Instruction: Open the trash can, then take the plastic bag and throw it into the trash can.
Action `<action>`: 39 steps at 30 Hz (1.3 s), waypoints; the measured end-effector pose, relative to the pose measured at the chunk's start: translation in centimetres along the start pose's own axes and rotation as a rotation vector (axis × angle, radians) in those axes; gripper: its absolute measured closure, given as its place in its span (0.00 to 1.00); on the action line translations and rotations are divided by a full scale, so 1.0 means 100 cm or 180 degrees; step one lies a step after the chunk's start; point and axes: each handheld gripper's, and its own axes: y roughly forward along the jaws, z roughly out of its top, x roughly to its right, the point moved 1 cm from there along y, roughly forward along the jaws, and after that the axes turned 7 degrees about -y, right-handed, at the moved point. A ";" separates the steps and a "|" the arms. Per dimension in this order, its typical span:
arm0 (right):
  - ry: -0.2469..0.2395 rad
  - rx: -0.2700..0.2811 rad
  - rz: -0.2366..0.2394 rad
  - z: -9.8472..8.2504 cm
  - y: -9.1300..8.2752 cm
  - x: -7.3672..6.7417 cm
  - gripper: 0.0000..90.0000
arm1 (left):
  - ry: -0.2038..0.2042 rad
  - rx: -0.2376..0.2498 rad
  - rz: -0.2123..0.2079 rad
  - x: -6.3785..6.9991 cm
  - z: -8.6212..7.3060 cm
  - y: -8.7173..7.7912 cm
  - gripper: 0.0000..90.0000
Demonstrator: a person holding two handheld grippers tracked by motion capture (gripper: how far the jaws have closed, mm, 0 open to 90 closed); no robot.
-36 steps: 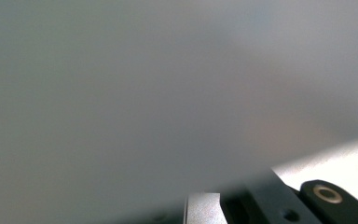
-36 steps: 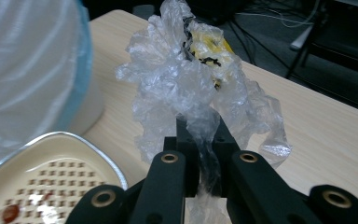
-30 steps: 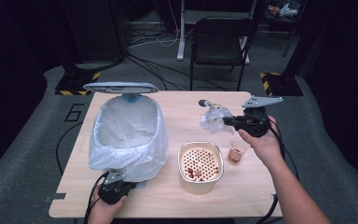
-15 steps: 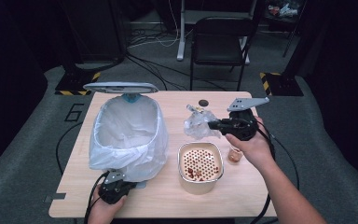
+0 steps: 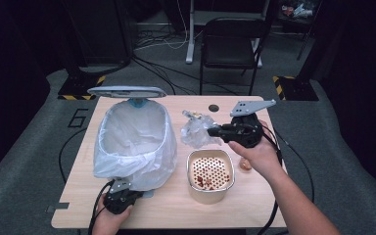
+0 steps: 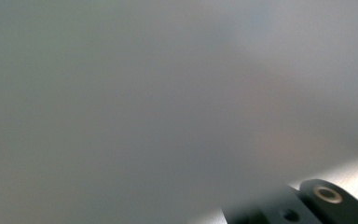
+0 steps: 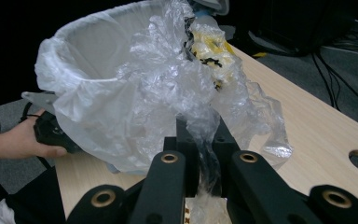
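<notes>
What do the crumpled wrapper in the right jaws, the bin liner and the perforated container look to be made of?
Wrapper: thin clear plastic film, glossy and creased, with something yellow showing through.
Bin liner: translucent white plastic film, bunched over the rim.
Perforated container: cream coloured, matte, probably plastic or enamelled metal; can't tell which.

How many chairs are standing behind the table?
1. A dark folding chair stands on the floor just beyond the far edge of the table, near its middle. The background is dark, so more may be hidden there.
</notes>
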 end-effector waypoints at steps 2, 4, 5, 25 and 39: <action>-0.0011 0.0013 0.0031 0.005 0.002 -0.003 0.96 | -0.0005 0.0002 0.0012 0.000 -0.001 0.000 1.00; -0.0035 0.0033 0.0065 0.010 0.005 -0.005 0.96 | -0.0014 0.0027 0.0021 0.001 -0.001 0.000 1.00; -0.0052 0.0036 0.0075 0.013 0.007 -0.006 0.96 | 0.0000 0.0019 0.0016 0.001 -0.001 0.000 1.00; -0.0218 0.0189 0.0209 0.047 0.026 -0.017 0.96 | 0.0002 0.0024 0.0022 0.001 -0.001 0.000 1.00; -0.0353 0.0262 0.0479 0.068 0.063 -0.036 0.96 | -0.0002 0.0028 0.0020 0.001 -0.001 0.000 1.00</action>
